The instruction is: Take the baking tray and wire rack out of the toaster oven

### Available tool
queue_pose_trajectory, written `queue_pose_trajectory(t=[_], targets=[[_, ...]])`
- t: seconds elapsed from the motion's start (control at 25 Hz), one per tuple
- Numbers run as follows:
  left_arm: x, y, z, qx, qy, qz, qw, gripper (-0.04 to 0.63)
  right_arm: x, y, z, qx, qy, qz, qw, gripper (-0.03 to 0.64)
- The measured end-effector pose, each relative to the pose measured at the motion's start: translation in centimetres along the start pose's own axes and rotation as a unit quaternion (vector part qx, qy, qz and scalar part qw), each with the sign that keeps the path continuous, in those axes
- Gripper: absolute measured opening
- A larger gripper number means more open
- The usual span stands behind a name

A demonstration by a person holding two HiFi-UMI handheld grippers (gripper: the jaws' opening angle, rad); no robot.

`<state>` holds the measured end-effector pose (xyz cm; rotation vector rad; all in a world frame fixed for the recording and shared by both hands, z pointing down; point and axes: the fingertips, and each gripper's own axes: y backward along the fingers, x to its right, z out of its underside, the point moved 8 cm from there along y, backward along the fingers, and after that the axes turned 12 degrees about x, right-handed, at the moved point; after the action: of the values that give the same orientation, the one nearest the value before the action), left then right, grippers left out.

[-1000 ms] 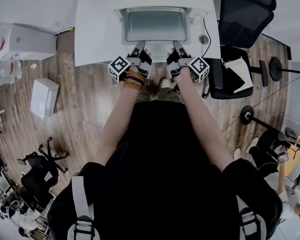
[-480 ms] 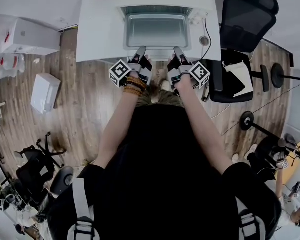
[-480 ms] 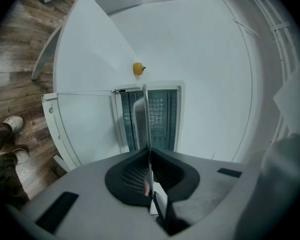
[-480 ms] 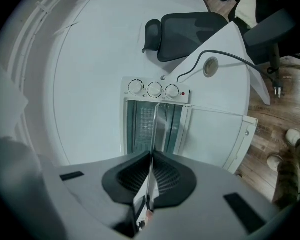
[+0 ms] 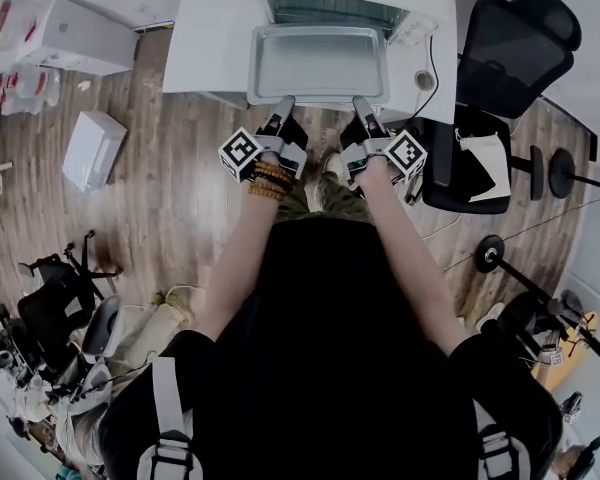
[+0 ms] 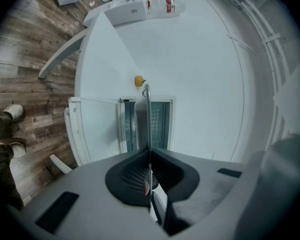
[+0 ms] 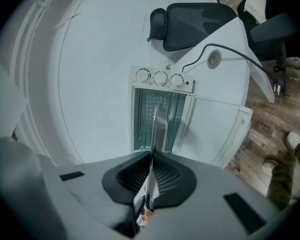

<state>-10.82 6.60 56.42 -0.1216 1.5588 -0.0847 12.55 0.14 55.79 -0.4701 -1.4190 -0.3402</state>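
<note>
Head view – baking tray [image 5: 320,63]: pulled most of the way out of the toaster oven [image 5: 330,10], level, its near rim toward the person.
Head view – left claw [image 5: 283,101]: clamped on the left part of the tray's near rim.
Head view – right claw [image 5: 360,101]: clamped on the right part of the same rim.
Head view – surroundings: the oven stands on a white desk [image 5: 215,38]; an office chair [image 5: 515,43] is to the right; wooden floor [image 5: 180,188] below.
Left gripper view – left claw [image 6: 149,150]: jaws pressed together on the baking tray [image 6: 146,114], seen edge-on as a thin strip running to the oven.
Left gripper view – toaster oven [image 6: 162,124]: open, its door [image 6: 97,129] folded out; a small yellow object [image 6: 139,80] lies on the desk [image 6: 190,59] behind it.
Right gripper view – right claw [image 7: 151,154]: jaws pinching the baking tray [image 7: 155,124] edge.
Right gripper view – toaster oven [image 7: 142,124]: open, three knobs [image 7: 160,77] in a row, door [image 7: 215,129] folded out, a cable [image 7: 225,51] beside it.
</note>
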Motion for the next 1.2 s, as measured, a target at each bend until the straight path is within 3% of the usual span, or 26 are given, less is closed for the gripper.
queue_pose_trajectory(t=[0.24, 0.6, 0.76, 1.2], targets=[[0.2, 3.5, -1.4, 0.021, 0.044, 0.038, 0.9981, 0.031, -1.2, 0.3, 2.8, -0.031, 0.040, -0.022, 0.998, 0.040], [-1.2, 5.0, -4.9, 0.017, 0.029, 0.044, 0.9984, 0.031, -1.0, -0.1, 6.6, -0.037, 0.039, -0.025, 0.998, 0.040], [-0.2, 7.3, -11.6, -0.001, 0.021, 0.044, 0.9988, 0.031, -2.9, -0.8, 13.4, -0.024, 0.038, -0.023, 0.999, 0.040], [-1.4, 8.9, -22.1, -0.022, 0.020, 0.043, 0.9986, 0.031, -3.3, -3.8, 23.5, -0.006, 0.047, -0.011, 0.999, 0.041]])
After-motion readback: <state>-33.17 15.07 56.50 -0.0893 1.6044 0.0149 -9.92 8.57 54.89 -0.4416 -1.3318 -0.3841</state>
